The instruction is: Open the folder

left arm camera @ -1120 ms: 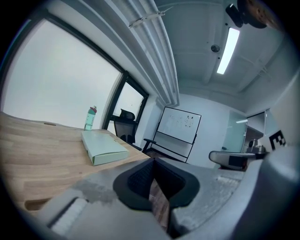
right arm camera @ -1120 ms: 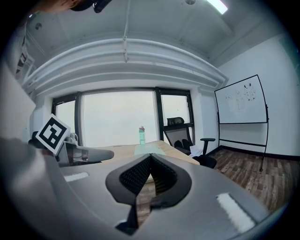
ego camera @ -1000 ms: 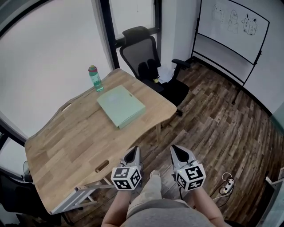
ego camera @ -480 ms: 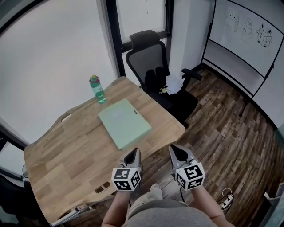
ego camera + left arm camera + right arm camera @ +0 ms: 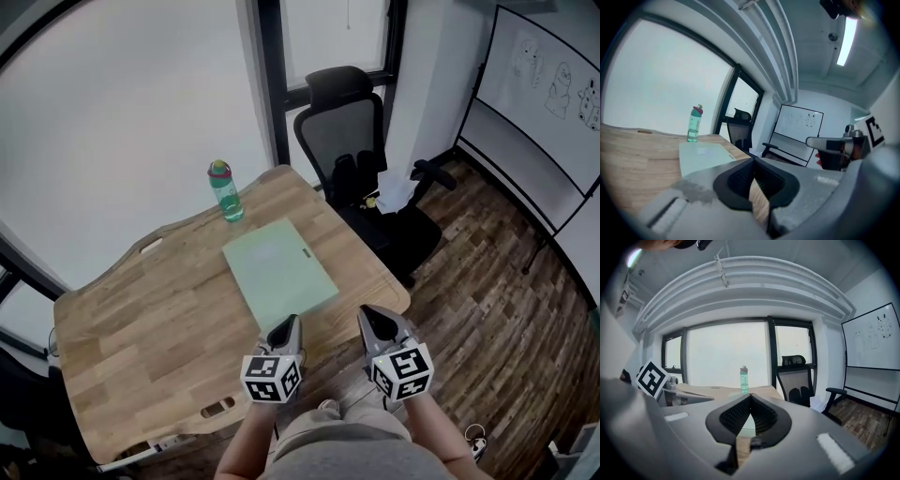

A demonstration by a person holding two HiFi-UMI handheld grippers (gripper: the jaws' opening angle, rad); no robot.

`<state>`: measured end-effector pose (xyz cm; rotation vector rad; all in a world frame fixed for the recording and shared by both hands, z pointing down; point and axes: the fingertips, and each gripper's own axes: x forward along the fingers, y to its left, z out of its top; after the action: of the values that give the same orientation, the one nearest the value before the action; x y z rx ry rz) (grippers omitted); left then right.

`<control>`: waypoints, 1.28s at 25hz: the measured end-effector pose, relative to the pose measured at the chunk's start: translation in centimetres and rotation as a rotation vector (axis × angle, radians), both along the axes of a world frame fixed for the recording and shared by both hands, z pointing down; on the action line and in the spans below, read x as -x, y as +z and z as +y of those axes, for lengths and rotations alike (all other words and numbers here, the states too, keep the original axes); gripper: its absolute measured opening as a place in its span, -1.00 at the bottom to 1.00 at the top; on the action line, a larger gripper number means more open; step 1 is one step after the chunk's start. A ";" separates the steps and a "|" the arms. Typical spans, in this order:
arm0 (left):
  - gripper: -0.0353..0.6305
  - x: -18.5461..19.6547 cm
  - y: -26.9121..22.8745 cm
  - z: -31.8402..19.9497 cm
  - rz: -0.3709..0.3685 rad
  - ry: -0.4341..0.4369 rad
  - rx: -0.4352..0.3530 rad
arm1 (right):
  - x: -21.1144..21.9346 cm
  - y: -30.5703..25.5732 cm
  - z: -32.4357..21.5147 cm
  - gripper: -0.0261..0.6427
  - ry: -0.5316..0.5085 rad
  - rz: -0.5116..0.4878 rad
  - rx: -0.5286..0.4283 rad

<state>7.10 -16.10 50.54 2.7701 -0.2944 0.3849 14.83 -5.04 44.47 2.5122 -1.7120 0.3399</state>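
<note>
A pale green folder (image 5: 279,271) lies closed and flat on the wooden table (image 5: 141,319), near its right end; it also shows as the folder (image 5: 701,157) in the left gripper view. My left gripper (image 5: 284,328) hovers shut at the table's near edge, just short of the folder, with nothing in it. My right gripper (image 5: 373,322) is shut too, empty, level with the left one and off the table's near right corner. In the right gripper view the folder (image 5: 747,422) is only a sliver behind the jaws.
A teal water bottle (image 5: 225,190) stands upright behind the folder near the table's far edge. A black office chair (image 5: 370,173) sits past the table's right end. A whiteboard (image 5: 548,103) stands at the right over the wood floor.
Both grippers and the view have moved forward toward the table. The folder now lies much closer to the jaws. Both pairs of jaws stay shut.
</note>
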 end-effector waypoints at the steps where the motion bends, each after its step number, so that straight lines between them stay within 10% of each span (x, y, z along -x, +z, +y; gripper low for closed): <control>1: -0.89 0.0 0.1 -0.2 -0.004 -0.005 0.000 | -0.1 0.2 -0.5 -0.93 -0.012 0.000 0.002; 32: -0.89 -1.8 4.9 -7.3 -0.145 -0.460 0.000 | -9.7 5.8 -17.9 -0.93 -0.553 -0.031 0.130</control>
<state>8.88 -23.44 55.46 2.5685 -0.9410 0.4618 24.51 -22.97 50.28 1.8495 -2.2111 0.4207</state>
